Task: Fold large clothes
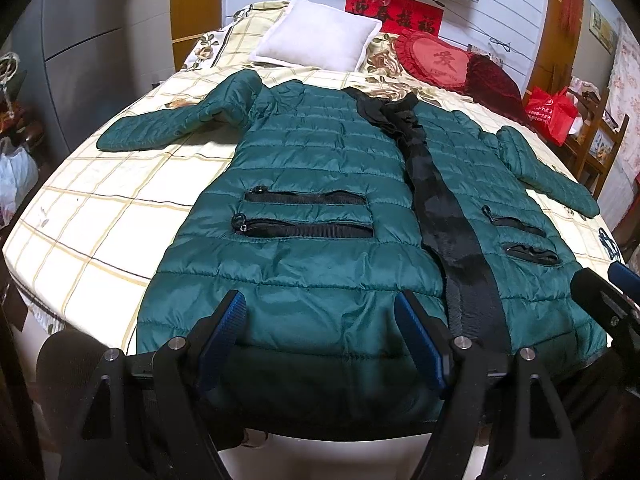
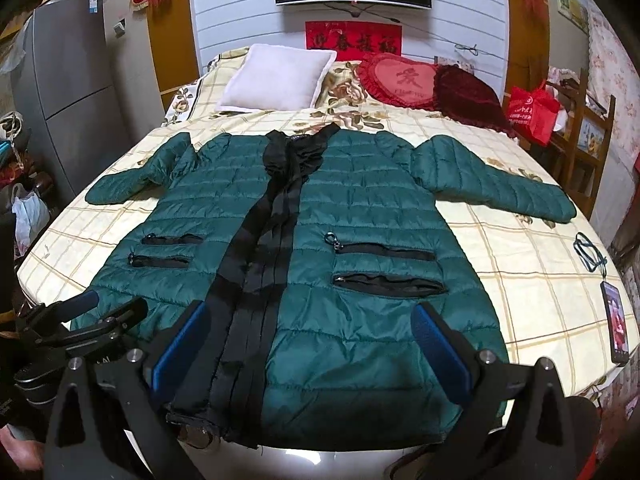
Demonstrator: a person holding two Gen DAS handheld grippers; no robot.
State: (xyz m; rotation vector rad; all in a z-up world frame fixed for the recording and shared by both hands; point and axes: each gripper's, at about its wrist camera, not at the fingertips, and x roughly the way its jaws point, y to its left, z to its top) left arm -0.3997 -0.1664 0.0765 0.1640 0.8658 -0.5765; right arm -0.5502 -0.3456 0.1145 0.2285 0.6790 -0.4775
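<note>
A long dark green quilted jacket (image 1: 320, 184) lies flat and front-up on the bed, sleeves spread to both sides, with a black strip down its middle and black zip pockets. It also shows in the right wrist view (image 2: 360, 216). My left gripper (image 1: 320, 312) is open, its blue-padded fingers above the left part of the hem. My right gripper (image 2: 310, 328) is open above the right part of the hem and the black strip. Neither holds anything. The right gripper shows at the right edge of the left wrist view (image 1: 612, 288).
The bed (image 1: 100, 216) has a cream checked sheet. A white pillow (image 1: 316, 36) and red heart cushions (image 1: 440, 60) lie at the head. A phone (image 2: 616, 320) and a lanyard (image 2: 588, 252) lie at the bed's right side. A red bag (image 1: 550, 112) sits on a wooden chair.
</note>
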